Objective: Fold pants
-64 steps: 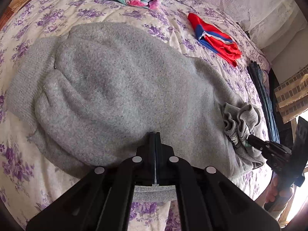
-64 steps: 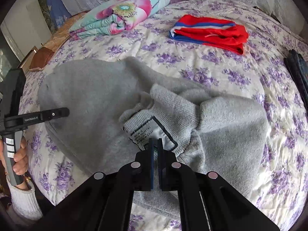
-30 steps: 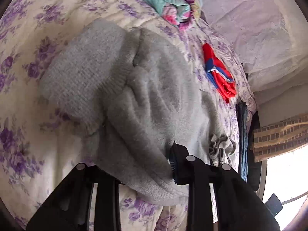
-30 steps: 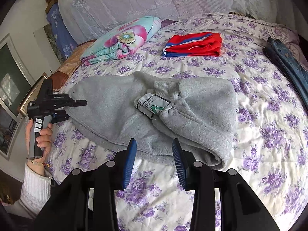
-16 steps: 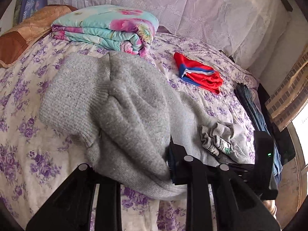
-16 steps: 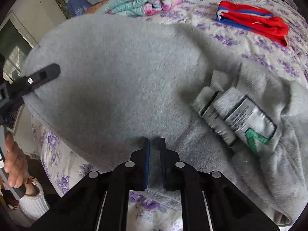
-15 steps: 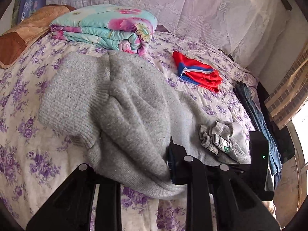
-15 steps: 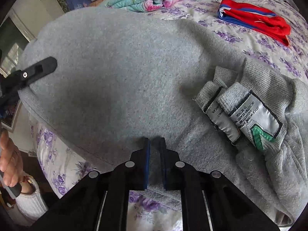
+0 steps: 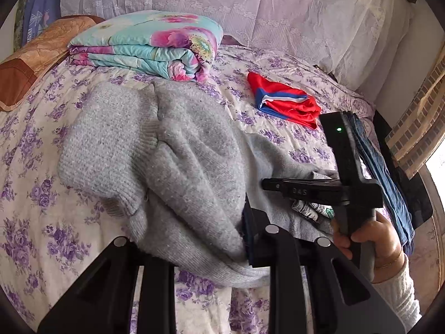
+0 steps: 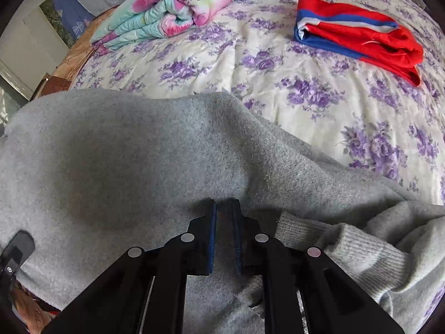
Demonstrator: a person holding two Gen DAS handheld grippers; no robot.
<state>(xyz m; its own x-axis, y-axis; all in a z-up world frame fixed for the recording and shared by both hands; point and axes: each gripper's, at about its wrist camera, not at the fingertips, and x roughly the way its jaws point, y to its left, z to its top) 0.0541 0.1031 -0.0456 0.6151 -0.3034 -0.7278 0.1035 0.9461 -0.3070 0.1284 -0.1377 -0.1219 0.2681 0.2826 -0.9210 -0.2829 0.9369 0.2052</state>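
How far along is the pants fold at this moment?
Partly done: the grey pants lie doubled and bunched on the bed, not yet a neat stack. In hand: the left hand-held gripper holds a thick bundle of fabric; the right hand-held gripper pinches the near edge. Left: the final fold and smoothing.

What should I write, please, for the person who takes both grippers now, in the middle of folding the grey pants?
Left gripper: fingers wide apart, grey pants bunched between them; grip unclear.
Right gripper: shut on the pants' near edge.
Pants lie partly folded across the flowered bed, cuff by the right gripper.
Red shorts and quilt lie folded beyond.
Left: finish the fold, flatten.
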